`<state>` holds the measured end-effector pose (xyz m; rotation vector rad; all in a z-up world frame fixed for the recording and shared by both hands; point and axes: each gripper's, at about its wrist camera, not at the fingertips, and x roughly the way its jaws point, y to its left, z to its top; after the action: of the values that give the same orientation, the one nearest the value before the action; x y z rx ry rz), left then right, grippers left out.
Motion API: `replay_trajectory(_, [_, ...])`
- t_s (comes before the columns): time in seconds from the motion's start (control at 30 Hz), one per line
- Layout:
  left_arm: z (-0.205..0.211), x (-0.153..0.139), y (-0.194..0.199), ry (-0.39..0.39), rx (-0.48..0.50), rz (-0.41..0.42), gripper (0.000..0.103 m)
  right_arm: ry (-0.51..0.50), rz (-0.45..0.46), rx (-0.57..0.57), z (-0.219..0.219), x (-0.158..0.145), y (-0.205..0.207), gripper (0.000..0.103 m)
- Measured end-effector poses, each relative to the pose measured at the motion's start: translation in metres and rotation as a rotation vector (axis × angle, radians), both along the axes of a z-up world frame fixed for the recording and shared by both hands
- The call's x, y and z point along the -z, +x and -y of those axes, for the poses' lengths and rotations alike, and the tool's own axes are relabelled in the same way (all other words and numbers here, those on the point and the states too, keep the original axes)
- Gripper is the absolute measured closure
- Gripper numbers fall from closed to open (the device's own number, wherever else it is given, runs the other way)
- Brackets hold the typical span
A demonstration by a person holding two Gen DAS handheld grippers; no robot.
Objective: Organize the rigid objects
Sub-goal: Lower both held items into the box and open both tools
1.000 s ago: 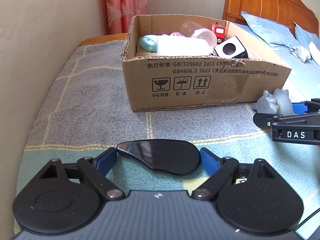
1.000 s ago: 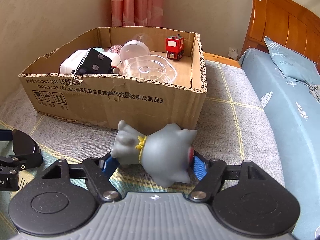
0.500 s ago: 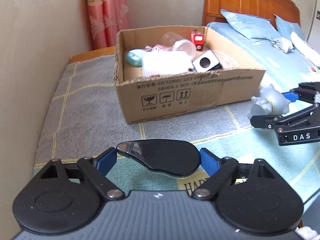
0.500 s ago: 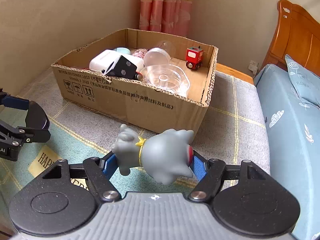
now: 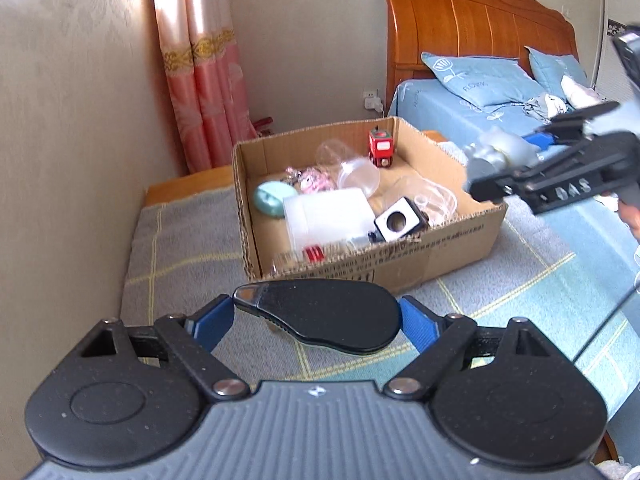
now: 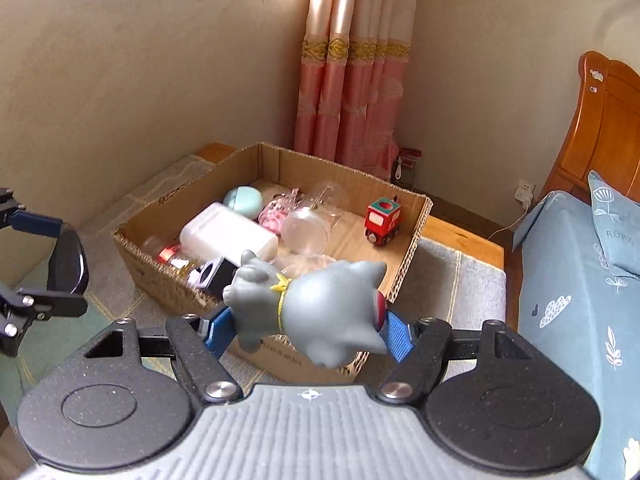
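My left gripper [image 5: 316, 320] is shut on a flat black oval case [image 5: 324, 316], held crosswise between its blue pads above the blanket, short of the cardboard box [image 5: 440, 256]. My right gripper [image 6: 306, 328] is shut on a grey toy figure [image 6: 320, 308] with a yellow collar, raised over the near corner of the same box [image 6: 408, 276]. In the left wrist view that gripper [image 5: 516, 148] and its toy [image 5: 496, 148] hang at the box's right side. The left gripper and case [image 6: 68, 260] show at the left edge of the right wrist view.
The box holds a white container [image 5: 328, 216], a teal round case [image 5: 272, 200], clear plastic cups [image 5: 356, 172], a red toy vehicle [image 5: 382, 148], a black-and-white cube [image 5: 400, 222] and a pink item. It sits on a grey checked blanket [image 5: 180, 248]. A wall, pink curtain [image 5: 200, 80], wooden headboard and blue pillows surround it.
Both grippers have risen with their objects, so both cameras now look down into the box. The right gripper with the toy has moved up over the box's corner.
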<state>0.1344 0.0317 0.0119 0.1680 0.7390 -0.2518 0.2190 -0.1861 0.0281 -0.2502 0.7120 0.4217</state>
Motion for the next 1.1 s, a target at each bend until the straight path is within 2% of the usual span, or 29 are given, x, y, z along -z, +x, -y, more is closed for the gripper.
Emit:
replay_trajectory(0.23, [-0.002, -0.005, 0.005, 0.007, -0.007, 0.009, 0.015, -0.001, -0.016, 0.053, -0.01, 0.001, 0.053, 0.025])
replay_trajectory(0.37, [-0.004, -0.009, 0.008, 0.007, -0.017, 0.014, 0.015, 0.002, -0.023, 0.071, -0.015, 0.006, 0.068, 0.024])
replay_trajectory(0.53, [-0.004, -0.011, 0.019, 0.005, -0.019, 0.016, 0.015, 0.031, 0.019, 0.069, -0.014, 0.002, 0.062, 0.0])
replay_trajectory(0.9, [0.009, -0.031, 0.059, 0.017, 0.018, 0.065, 0.015, 0.031, 0.02, 0.075, 0.006, -0.005, 0.039, 0.0])
replay_trajectory(1.1, [0.023, -0.039, 0.1, 0.045, 0.06, 0.073, 0.015, 0.036, 0.03, 0.083, 0.014, -0.01, 0.024, 0.0])
